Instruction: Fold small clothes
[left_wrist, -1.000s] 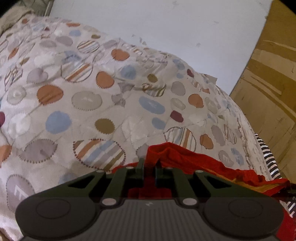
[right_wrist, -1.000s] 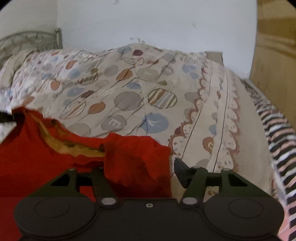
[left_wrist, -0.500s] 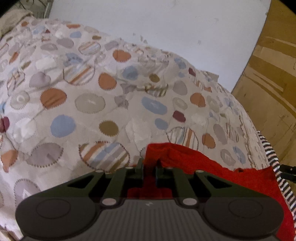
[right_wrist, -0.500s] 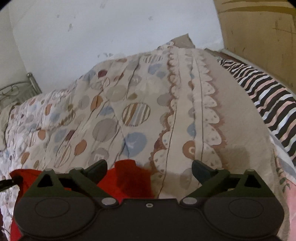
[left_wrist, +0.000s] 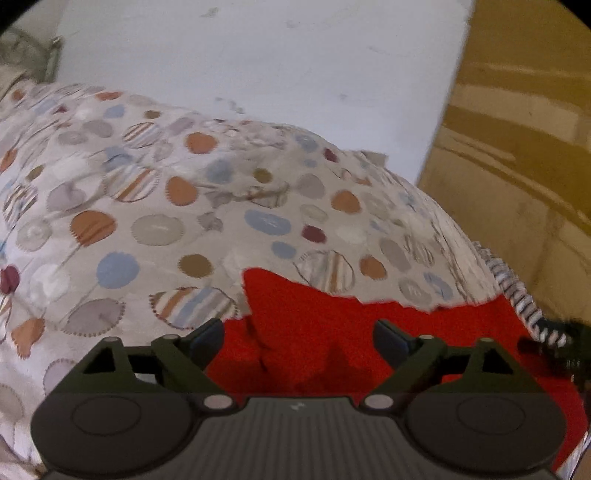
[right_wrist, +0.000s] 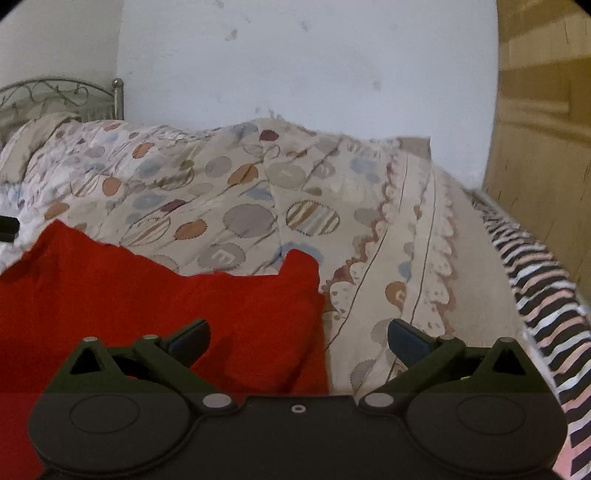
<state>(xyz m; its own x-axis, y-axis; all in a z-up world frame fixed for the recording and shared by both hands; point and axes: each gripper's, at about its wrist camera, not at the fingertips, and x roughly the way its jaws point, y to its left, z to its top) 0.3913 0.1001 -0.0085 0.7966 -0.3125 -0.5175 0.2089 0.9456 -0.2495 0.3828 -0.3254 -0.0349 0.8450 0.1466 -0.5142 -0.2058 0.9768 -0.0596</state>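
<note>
Both tools just let go: left tool (left_wrist: 297, 338) was pinched on the red garment (left_wrist: 332, 325) a second ago, jaws now opening, cloth below untouched; right tool (right_wrist: 297, 338) also spread wide and still opening, nothing clamped. Garment lies flat on the patterned bedspread (left_wrist: 155, 229), at 6 o'clock in left view, 8 o'clock in right (right_wrist: 159, 295). Looks like one fold placed, next grasp due

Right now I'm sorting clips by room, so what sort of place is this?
Most likely a bedroom: a bed under a patterned quilt, a metal headboard against the wall, and a red garment spread on top.
</note>
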